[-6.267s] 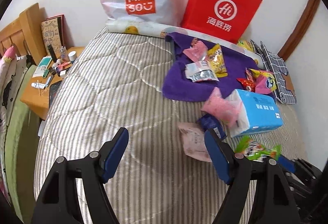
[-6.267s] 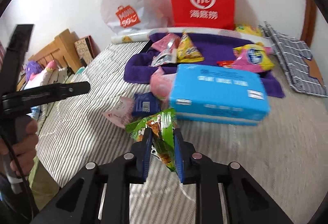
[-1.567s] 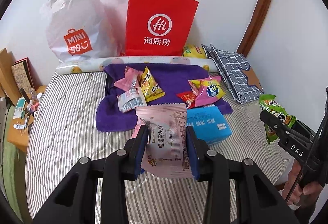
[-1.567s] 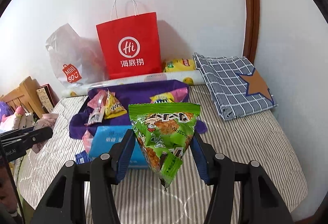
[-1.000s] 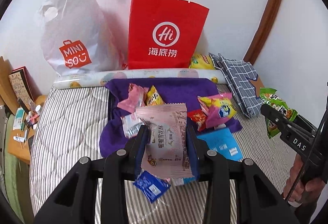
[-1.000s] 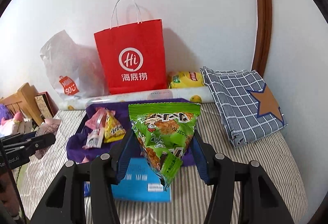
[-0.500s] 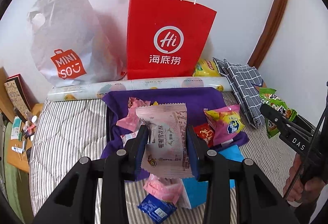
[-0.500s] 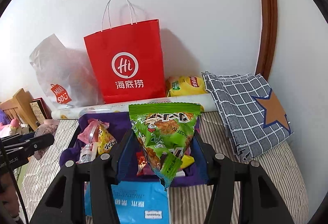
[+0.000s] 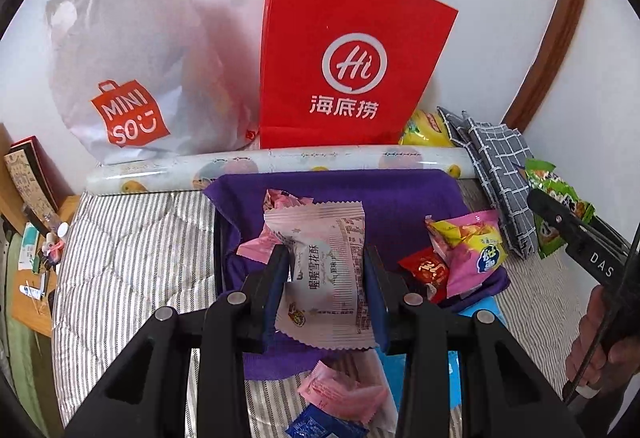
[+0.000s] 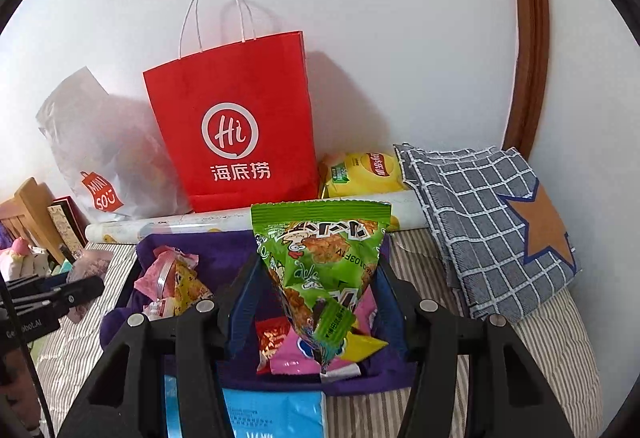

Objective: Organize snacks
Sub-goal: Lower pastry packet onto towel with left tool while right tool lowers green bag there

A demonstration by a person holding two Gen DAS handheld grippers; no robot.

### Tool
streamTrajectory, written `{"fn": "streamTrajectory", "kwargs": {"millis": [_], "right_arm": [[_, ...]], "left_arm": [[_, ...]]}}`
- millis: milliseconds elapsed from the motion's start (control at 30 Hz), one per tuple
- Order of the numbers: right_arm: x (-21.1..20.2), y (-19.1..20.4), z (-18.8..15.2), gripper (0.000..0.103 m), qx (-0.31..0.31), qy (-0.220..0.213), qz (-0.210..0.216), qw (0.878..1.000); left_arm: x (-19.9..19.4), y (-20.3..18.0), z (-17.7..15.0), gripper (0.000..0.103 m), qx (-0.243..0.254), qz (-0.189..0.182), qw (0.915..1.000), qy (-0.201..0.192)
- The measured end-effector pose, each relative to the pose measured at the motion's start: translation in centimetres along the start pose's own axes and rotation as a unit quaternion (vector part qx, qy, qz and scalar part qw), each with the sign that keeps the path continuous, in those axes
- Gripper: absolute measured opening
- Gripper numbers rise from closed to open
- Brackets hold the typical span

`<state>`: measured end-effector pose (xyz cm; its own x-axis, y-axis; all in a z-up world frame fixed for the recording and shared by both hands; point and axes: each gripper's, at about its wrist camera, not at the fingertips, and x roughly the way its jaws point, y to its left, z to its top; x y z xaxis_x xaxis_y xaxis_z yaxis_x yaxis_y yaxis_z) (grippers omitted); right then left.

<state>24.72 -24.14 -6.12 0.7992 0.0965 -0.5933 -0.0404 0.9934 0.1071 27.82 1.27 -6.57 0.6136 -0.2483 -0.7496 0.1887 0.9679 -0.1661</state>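
**Snacks on bed: two packets held, remainder on purple towel**

- Left hand-held gripper [image 9: 326, 284]: closed on a pale pink pastry packet [image 9: 326, 270], held above the near edge of the purple towel [image 9: 380, 189].
- Right hand-held gripper [image 10: 314, 302]: jaws part open, clamped on a green triangular snack packet [image 10: 320, 258], over the same towel.
- On the towel: pink-and-yellow packet [image 9: 468, 246], small red packet [image 9: 426, 270], pink wrappers [image 9: 280, 201].
- Near, on the striped bed [image 9: 132, 238]: pink packet [image 9: 344, 394], blue sachet [image 9: 320, 426], blue tissue pack [image 10: 272, 414], partly hidden.
- Against the wall: red paper bag [image 9: 348, 61], white Miniso bag [image 9: 120, 65], yellow crisp bag [image 10: 364, 169], possibly Lay's.
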Motion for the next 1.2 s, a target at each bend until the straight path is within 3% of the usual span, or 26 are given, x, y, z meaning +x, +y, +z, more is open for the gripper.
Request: {"fn": "streamTrajectory", "kwargs": {"millis": [433, 700, 1200], "right_arm": [[5.8, 2.4, -0.3, 0.052, -0.024, 0.036, 0.026, 0.999], [8.8, 2.5, -1.6, 0.052, -0.031, 0.069, 0.019, 0.997], [9.8, 1.9, -1.8, 0.052, -0.026, 0.08, 0.013, 0.996]], "left_arm": [[4.0, 1.1, 0.0, 0.037, -0.01, 0.002, 0.9996, 0.028], [6.2, 1.5, -0.5, 0.037, -0.012, 0.0, 0.9989, 0.046], [8.0, 1.3, -1.1, 0.037, -0.006, -0.003, 0.9976, 0.069]]}}
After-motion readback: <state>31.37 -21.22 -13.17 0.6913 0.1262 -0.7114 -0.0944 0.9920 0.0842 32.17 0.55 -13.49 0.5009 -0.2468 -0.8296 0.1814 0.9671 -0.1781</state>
